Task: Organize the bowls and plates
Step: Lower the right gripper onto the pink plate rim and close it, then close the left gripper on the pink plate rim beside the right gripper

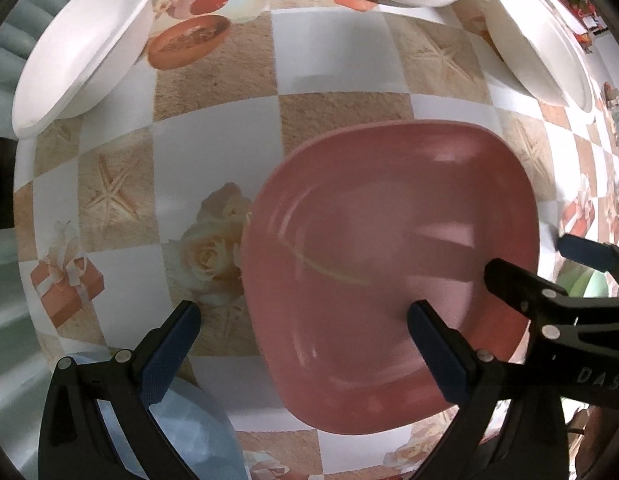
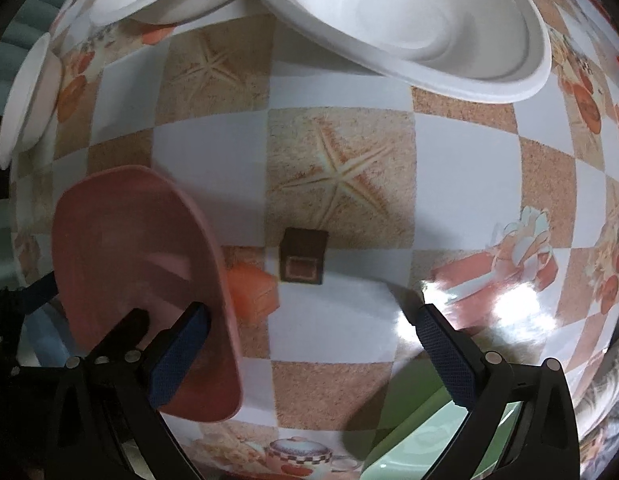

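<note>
Both sets of tongs hang spread above a patterned table, pinching nothing. Nearest, the left gripper [image 1: 303,338] straddles the edge of a pink plate [image 1: 389,264], one finger over its well, a blue dish [image 1: 189,432] beneath its other finger. The right gripper [image 2: 313,354], jaws wide, has the plate's far rim at its left finger and a green dish [image 2: 421,436] below. Farther off, white foam bowls [image 2: 409,20] lie scattered and unstacked; by the look of it, most sorting remains.

Green dish [image 2: 413,436] & blue bowl [image 1: 189,432] cut off.
</note>
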The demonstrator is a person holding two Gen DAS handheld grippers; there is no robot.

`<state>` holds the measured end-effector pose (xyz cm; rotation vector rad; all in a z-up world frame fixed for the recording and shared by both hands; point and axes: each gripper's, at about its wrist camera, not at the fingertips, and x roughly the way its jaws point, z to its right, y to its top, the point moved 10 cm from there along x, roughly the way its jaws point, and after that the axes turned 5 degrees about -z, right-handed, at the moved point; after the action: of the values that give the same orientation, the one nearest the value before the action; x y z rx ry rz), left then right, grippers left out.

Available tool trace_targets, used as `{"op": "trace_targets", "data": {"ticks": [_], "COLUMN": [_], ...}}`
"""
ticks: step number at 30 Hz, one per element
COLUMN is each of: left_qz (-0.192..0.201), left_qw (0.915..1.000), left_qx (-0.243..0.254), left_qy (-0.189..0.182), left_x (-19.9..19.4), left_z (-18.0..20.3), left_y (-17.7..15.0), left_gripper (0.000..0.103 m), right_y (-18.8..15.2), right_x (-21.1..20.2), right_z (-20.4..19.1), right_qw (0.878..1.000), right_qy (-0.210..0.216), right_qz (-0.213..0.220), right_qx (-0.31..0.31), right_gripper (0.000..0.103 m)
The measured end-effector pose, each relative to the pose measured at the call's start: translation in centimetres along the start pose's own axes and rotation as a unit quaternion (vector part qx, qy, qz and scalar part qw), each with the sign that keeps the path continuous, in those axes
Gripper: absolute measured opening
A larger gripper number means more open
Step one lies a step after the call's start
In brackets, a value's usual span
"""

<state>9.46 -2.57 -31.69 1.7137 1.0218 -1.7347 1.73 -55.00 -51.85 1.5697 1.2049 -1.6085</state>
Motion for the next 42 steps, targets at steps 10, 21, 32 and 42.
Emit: {"op": "trace_targets", "data": {"ticks": [10, 21, 32, 42], "left_qz": [0.017, -0.006, -0.011, 0.009], "left_qw": [0.9993, 0.9993, 0.9993, 0.9991], "left_qx": [0.032, 0.037, 0.033, 0.039], "left_qy": [-0.005, 0.0, -0.014, -0.013], "left_x": [-0.9, 3.3, 6.7, 11.1], "left_z": [3.5, 5.1, 6.3, 7.7], "left_y": [-0.2, -3.0, -2.8, 1.7], "left_gripper": [0.074, 0.074, 0.075, 0.077], "right_y": [-2.8, -9.5, -15.4, -14.8], "right_x": [-2.5, -2.0, -0.7, -0.4], "right_z": [-4.1, -4.3, -6.6, -3.8], "right_qw": [0.996, 0.996, 0.995, 0.994], "right_qy": [0.078, 0.055, 0.05, 0.054], "right_qz": [0.007, -0.035, -0.069, -0.077], "right_qx": [-0.053, -0.055, -0.056, -0.063], "right_gripper": [0.015, 0.015, 0.015, 0.015]}}
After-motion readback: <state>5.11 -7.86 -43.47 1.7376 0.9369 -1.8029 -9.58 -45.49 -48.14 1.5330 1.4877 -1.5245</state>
